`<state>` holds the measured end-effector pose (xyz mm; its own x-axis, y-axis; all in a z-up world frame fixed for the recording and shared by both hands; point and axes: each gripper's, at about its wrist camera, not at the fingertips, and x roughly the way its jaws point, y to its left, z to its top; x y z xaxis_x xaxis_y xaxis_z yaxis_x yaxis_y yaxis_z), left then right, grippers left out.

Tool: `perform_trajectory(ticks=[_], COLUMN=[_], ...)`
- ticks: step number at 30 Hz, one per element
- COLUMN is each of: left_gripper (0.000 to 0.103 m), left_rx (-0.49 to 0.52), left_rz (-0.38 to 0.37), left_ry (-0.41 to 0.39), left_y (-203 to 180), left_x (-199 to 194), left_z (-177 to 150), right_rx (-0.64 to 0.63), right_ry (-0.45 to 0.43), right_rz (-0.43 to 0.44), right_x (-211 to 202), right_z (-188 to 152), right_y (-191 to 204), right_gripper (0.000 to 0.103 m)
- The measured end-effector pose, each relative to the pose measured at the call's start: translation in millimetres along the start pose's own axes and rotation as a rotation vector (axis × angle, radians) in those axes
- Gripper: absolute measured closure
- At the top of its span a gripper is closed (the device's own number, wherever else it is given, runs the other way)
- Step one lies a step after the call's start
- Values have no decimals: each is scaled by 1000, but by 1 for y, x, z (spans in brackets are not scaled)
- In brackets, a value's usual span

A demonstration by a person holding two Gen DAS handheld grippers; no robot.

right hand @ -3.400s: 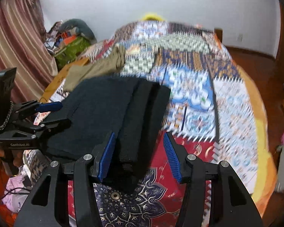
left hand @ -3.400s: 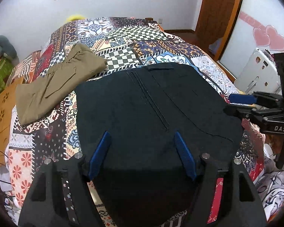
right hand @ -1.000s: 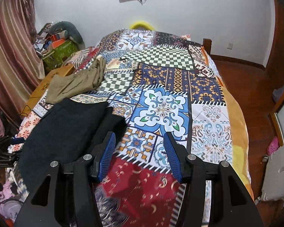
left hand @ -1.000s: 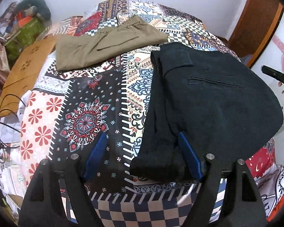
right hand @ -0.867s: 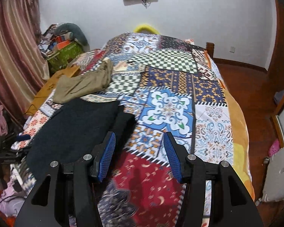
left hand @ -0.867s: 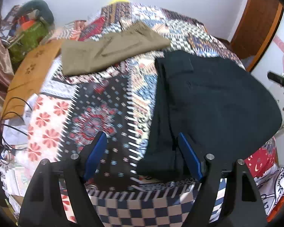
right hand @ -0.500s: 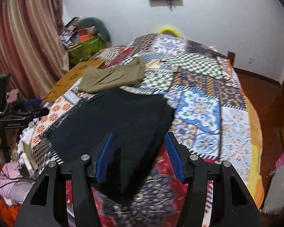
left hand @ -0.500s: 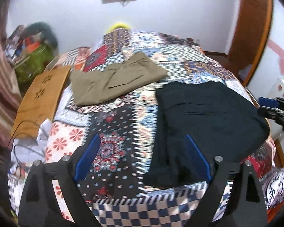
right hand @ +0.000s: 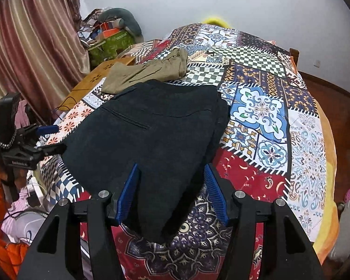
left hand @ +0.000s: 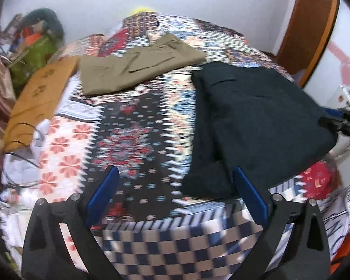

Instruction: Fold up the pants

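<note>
Black pants (right hand: 151, 135) lie folded flat on the patchwork bed (right hand: 263, 107), near its foot edge. Beyond the black pants, toward the headboard, I see folded khaki pants (left hand: 137, 70) lying just apart from them. My left tongs (left hand: 175, 196) are opening wide, with only the corner of the black pants near the right-hand pad and nothing pressed. My right tongs (right hand: 172, 191) stand apart over the near end of the black pants, their pads (right hand: 128, 193) gripping nothing.
</note>
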<state>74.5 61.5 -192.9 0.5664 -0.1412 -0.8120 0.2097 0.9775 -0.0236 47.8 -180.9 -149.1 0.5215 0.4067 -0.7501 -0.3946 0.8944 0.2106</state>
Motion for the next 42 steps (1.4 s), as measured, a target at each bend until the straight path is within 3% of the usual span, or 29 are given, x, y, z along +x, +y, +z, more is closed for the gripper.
perform_trajectory(ticks=[4,10,15,21,23,26,37,42], left_gripper=[6,8,8,7,6,5,5,5], left_rx=[30,14,46,88,93,78,2,-102], left_rz=[152,148,106,65,42,-20,-133,-224], left_ry=[-4,-55,-134,-151,-142,-104,120,156], left_y=[8,12,-11,-39,-45,-50,-48,-33], left_x=[0,-13,-28,-25,-20,-9,44,60], left_z=[-1,13,40,62,65,67,61,63], right_rx=[-1,19,10,19,28,43,183,263], right_ry=[-12,-36,-78,-83,-92,-96,91,142], right_rz=[-62,-136,-159,-154,-162,-169,10,96], right_x=[-10,-27,-39,-33,-30,-26,17,34], right_z=[-3,-1,11,22,25,24,18,14], right_y=[-6,-19,-14,-5,-4,-4,-21,-31], right_gripper=[49,49,49,49,48,37,33,30])
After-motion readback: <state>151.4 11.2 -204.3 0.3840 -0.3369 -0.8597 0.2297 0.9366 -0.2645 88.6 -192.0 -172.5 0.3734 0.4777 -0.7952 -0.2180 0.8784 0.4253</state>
